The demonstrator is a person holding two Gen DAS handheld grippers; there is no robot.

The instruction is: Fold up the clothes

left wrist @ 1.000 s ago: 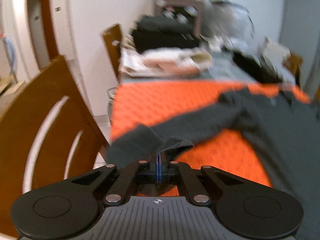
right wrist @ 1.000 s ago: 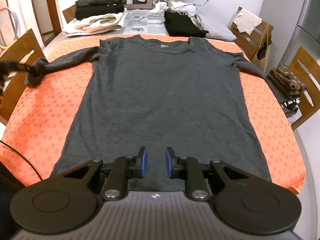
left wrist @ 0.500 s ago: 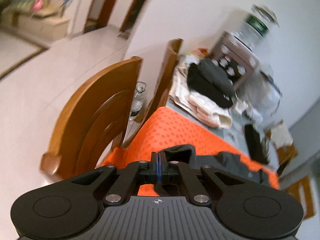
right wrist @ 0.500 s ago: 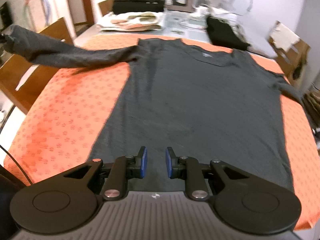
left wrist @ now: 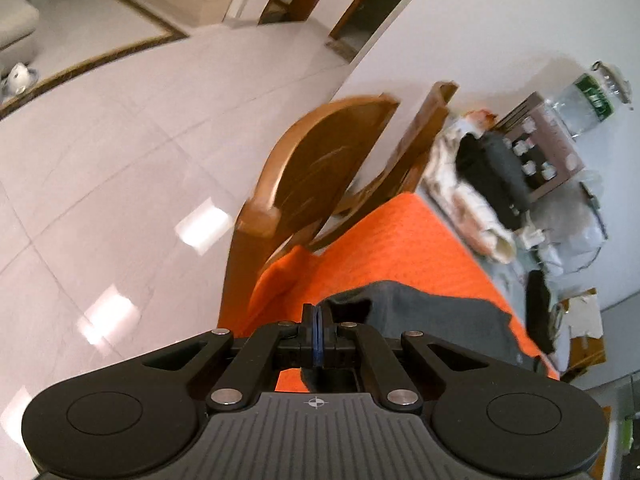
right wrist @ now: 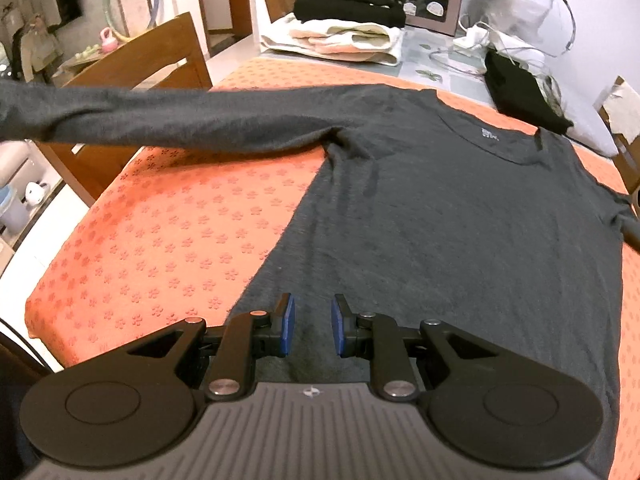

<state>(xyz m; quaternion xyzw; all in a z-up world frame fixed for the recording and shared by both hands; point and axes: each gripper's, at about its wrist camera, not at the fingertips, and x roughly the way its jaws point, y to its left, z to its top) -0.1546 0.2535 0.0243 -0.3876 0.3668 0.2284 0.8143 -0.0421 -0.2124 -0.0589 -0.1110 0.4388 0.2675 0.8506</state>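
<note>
On the orange floral tablecloth (right wrist: 160,240) lies a dark grey long-sleeved shirt (right wrist: 460,220), spread flat with its front up and its neckline toward the far end of the table. Its sleeve (right wrist: 160,120) on the left side of the scene is lifted clear of the cloth and stretched out to the left, past the table edge and in front of a wooden chair (right wrist: 148,64). The left gripper (left wrist: 319,334) is clenched on the end of that sleeve — grey fabric bunches just beyond its closed blue pads, above the near left corner of the tablecloth. The right gripper (right wrist: 312,330) is released, its blue pads (right wrist: 288,328) parted with a clear gap, positioned over the shirt's hem near the near edge of the table; whether it touches the fabric cannot be told. At the far end, a stack of folded clothes (right wrist: 344,20) — dark items on top of light ones — sits beyond the tablecloth, and a separate black folded garment (right wrist: 520,92) lies to its right.
</note>
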